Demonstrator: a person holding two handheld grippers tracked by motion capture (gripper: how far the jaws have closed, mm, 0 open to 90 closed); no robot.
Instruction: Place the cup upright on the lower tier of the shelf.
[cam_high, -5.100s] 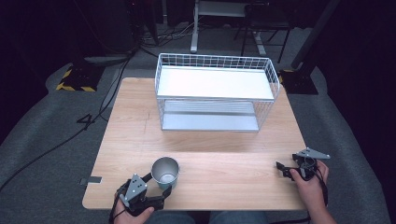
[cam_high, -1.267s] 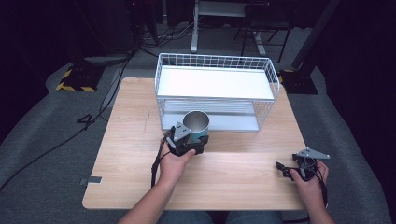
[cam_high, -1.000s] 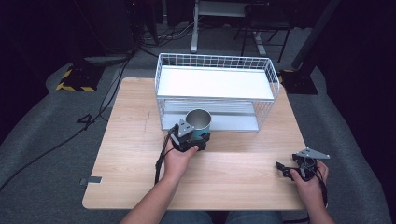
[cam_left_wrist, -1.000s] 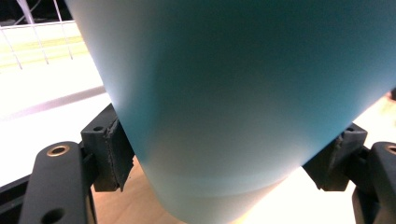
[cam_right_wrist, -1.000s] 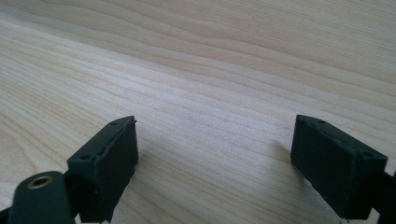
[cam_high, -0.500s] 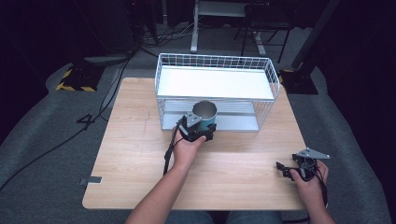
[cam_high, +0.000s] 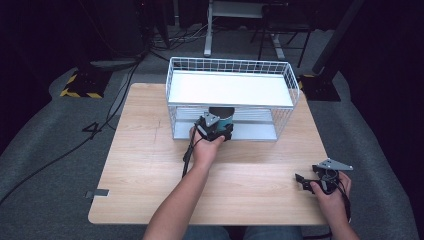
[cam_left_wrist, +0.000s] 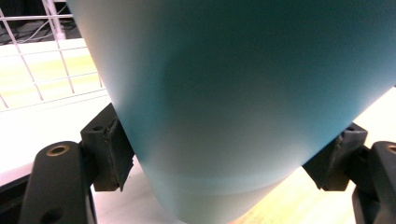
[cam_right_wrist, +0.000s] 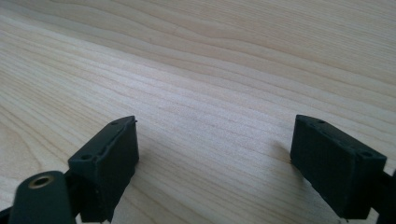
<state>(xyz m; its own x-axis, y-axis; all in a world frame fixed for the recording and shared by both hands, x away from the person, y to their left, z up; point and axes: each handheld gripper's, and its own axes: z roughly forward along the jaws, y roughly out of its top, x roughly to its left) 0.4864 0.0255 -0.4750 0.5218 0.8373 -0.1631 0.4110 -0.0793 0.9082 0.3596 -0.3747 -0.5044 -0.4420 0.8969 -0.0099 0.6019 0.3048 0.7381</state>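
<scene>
Both grippers sit over a wooden table (cam_high: 150, 150), and the biggest thing on it is a white wire rack (cam_high: 230, 100) at the far middle — two levels, a flat white shelf on top and a lower shelf beneath it. In the high view the left gripper (cam_high: 215, 127) is stretched forward from the person's left hand (cam_high: 206, 147) to the near edge of the rack's lower level, just left of centre. Its jaws are clamped on a teal cup (cam_left_wrist: 233, 102); in the left gripper view both black pads press against the cup's tapered wall on either side, and wire mesh shows at the upper left. From above, the cup's dark top (cam_high: 221, 112) lies just under the upper shelf, at the mouth of the lower level; whether its base rests on the lower shelf cannot be told.

At the near right of the table the right gripper (cam_high: 306, 181) rests in the right hand (cam_high: 332, 192) — jaws spread wide with only bare wood grain between them.
</scene>
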